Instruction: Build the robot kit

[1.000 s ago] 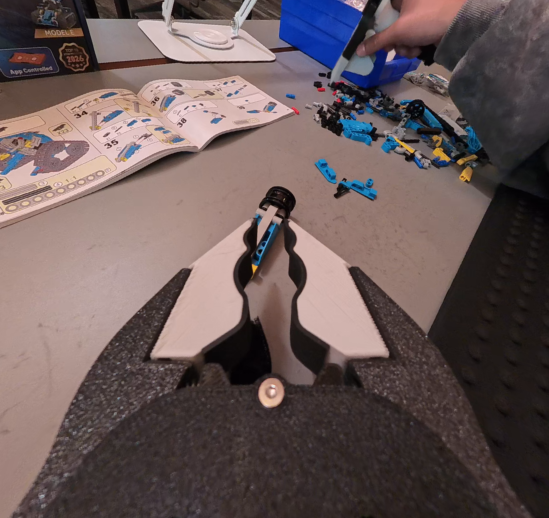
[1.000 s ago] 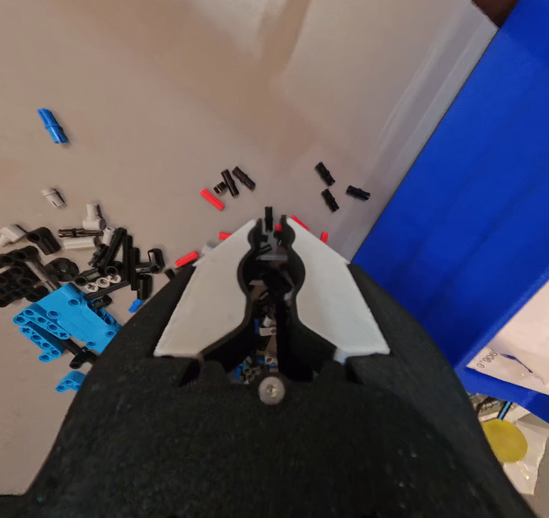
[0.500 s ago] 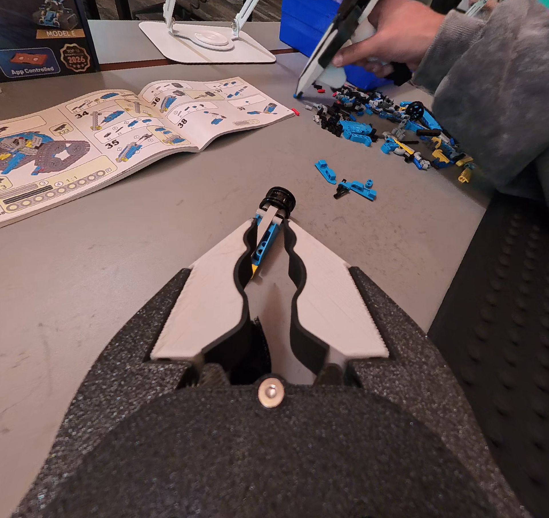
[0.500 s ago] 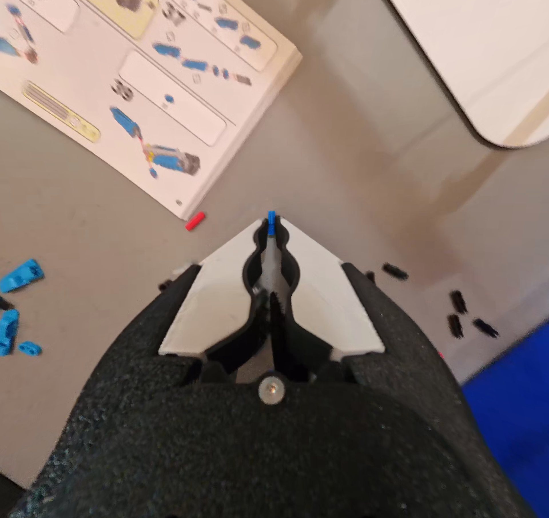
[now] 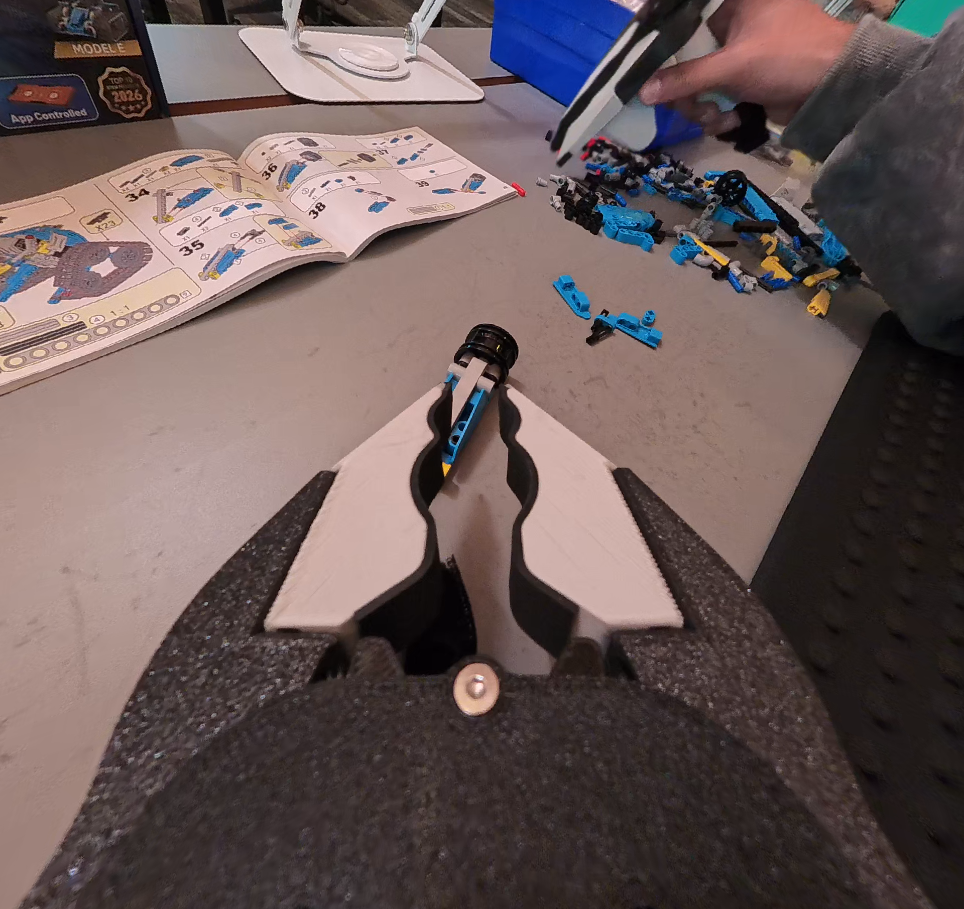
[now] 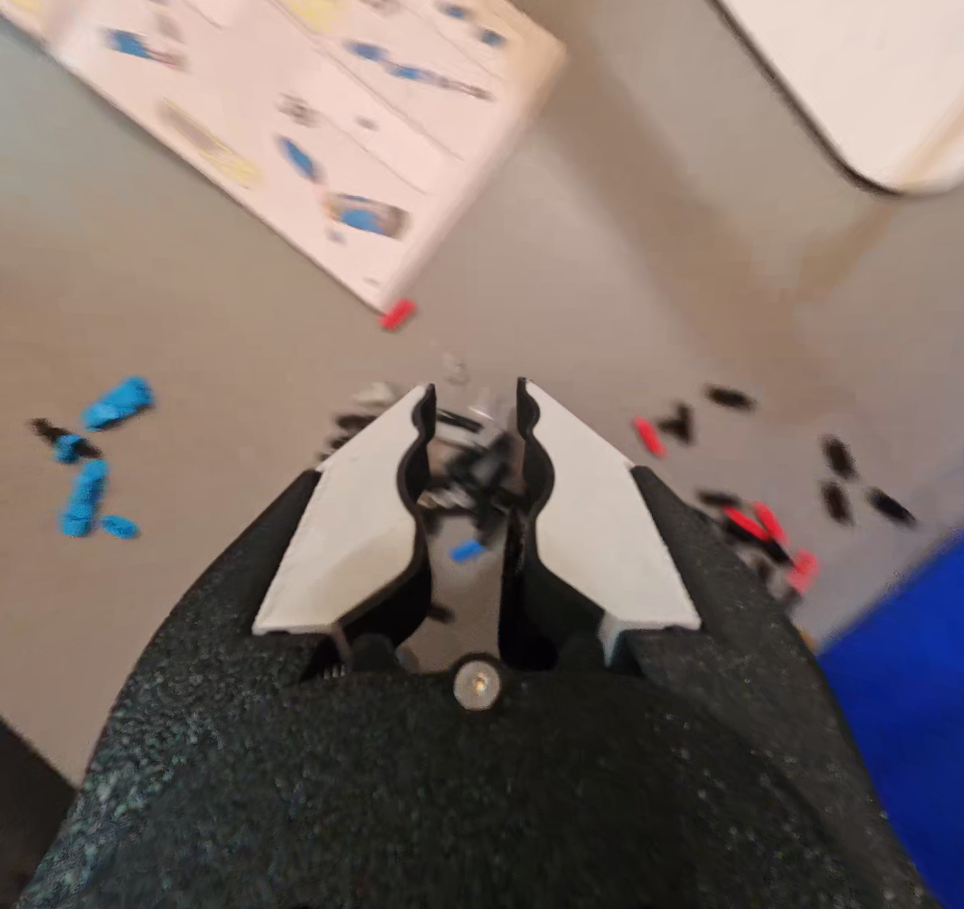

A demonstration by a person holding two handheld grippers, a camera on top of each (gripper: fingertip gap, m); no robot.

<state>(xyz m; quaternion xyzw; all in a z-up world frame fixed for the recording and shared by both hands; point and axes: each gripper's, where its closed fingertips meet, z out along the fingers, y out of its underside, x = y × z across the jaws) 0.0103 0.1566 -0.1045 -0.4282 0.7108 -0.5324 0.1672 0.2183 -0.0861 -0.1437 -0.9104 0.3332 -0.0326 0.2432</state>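
Between left tongs (image 5: 473, 388), assembly (image 5: 472, 399) points forward, wheel end outermost.

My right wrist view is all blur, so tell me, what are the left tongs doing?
Observer: The left tongs are shut on a small blue beam assembly tipped with a black ribbed hub.
Operator: Any yellow parts around?
Observer: Yes, yellow pieces lie at the near end of the parts pile, right of those tongs.
Operator: What's beyond the booklet?
Observer: A dark product box stands at the far left.
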